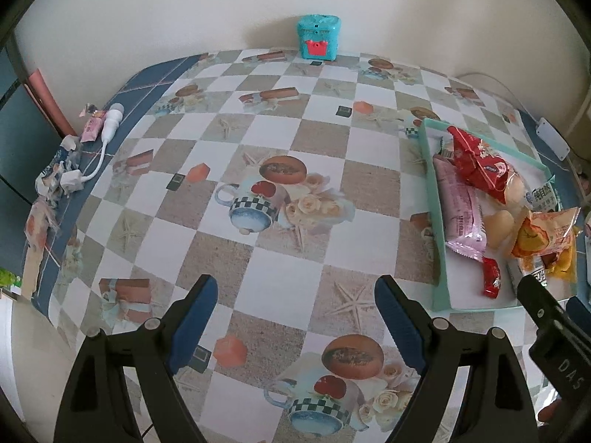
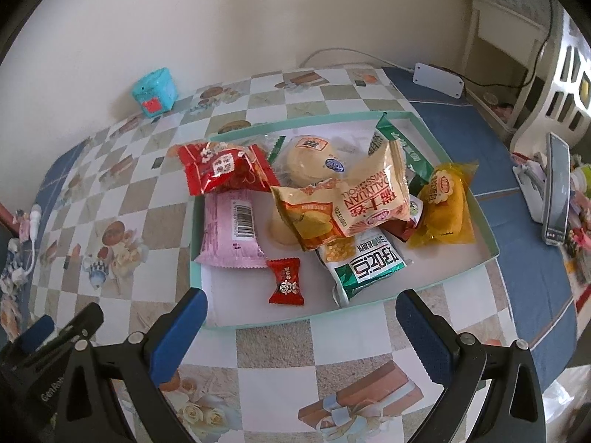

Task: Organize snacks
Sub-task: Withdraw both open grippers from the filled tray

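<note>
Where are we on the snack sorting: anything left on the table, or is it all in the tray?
Done, it seems: the snack packets, including the pink packet and small red candy, lie in the green tray. In hand: nothing; left tool and right tool are open and empty. Left: perhaps the wrappers at the far edge; inside the tray, packets are piled unsorted.

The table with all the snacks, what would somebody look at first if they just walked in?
Probably the mint-green tray on the checkered tablecloth, heaped with bright wrappers: a big red packet at its far left, a pink packet beside it, and a yellow packet on the right. Next, the little turquoise box standing alone against the wall. Both grippers, left and right, hang open and empty.
</note>
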Available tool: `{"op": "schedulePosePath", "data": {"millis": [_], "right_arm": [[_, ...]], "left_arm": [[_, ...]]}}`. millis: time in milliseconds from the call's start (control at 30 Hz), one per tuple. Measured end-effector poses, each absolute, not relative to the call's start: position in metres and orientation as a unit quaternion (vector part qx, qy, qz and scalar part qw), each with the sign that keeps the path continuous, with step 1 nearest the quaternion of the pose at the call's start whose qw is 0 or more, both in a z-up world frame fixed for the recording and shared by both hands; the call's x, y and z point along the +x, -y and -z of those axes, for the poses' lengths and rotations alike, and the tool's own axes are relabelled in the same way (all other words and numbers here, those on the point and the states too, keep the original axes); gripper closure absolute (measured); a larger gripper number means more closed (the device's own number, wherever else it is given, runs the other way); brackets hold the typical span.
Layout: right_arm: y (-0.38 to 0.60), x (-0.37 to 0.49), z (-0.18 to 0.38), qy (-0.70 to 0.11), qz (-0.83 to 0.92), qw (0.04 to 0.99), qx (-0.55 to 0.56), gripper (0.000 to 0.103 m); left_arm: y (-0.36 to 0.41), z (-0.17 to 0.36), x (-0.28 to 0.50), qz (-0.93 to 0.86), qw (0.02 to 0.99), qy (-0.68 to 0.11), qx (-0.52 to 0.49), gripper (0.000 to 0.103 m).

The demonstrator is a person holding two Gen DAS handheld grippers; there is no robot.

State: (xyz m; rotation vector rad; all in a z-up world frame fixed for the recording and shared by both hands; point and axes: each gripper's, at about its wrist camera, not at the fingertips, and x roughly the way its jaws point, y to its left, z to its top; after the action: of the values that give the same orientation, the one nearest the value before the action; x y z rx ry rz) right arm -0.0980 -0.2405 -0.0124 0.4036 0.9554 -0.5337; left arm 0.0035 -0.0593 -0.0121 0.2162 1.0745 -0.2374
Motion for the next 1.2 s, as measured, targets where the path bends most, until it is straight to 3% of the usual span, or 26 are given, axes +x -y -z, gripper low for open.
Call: {"op": "schedulePosePath", "data": {"millis": [1200], "right_arm": [[0.2376, -0.0915, 0.0195, -0.468, 0.252, 0.828, 0.176, 0.0]], "left_arm": [[0.0495, 0.0192, 0.0121, 0.097, 0.837, -0.531, 0.091, 0.016]]}}
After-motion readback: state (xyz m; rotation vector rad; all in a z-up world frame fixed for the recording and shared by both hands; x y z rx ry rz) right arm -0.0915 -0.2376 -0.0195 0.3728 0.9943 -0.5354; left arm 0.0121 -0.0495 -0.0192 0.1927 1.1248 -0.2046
